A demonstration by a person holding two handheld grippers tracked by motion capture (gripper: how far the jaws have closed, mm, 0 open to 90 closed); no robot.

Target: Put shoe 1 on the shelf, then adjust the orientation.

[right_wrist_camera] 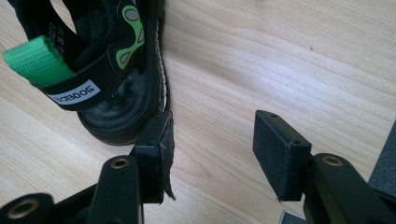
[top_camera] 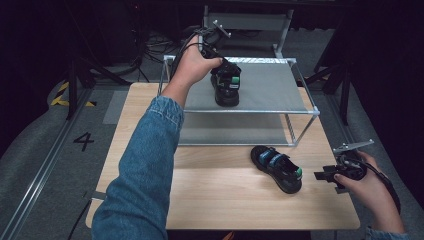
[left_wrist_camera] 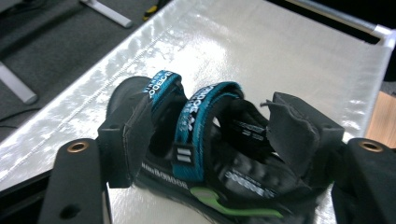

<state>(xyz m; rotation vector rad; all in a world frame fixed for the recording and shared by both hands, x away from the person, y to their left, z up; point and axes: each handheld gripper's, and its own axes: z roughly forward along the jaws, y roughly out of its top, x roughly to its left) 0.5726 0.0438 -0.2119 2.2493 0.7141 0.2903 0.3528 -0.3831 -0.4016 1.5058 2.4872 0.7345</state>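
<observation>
While our left gripper [left_wrist_camera: 210, 154] rests on the top shelf of the rack [top_camera: 295, 111], its jaws sit on either side of one sandal [left_wrist_camera: 201, 140], which stands on the grey fabric with its blue straps up. From the left gripper view we cannot tell whether the pads are pressing the sandal or have just let go of it; they lie close against its sides. We judge that the first sandal is as good as placed, since its sole seems to lie flat on the shelf.

Our right gripper [right_wrist_camera: 210, 149] hangs low over the table [top_camera: 200, 200] with its jaws spread wide and nothing between them. The second sandal [top_camera: 277, 167] lies on the wood in front of the rack, near the right gripper; in the right gripper view its heel end just touches or nearly touches one pad.

By our reckoning, half the job is done. What is left is to grip the second sandal and set it on the shelf beside its mate.
</observation>
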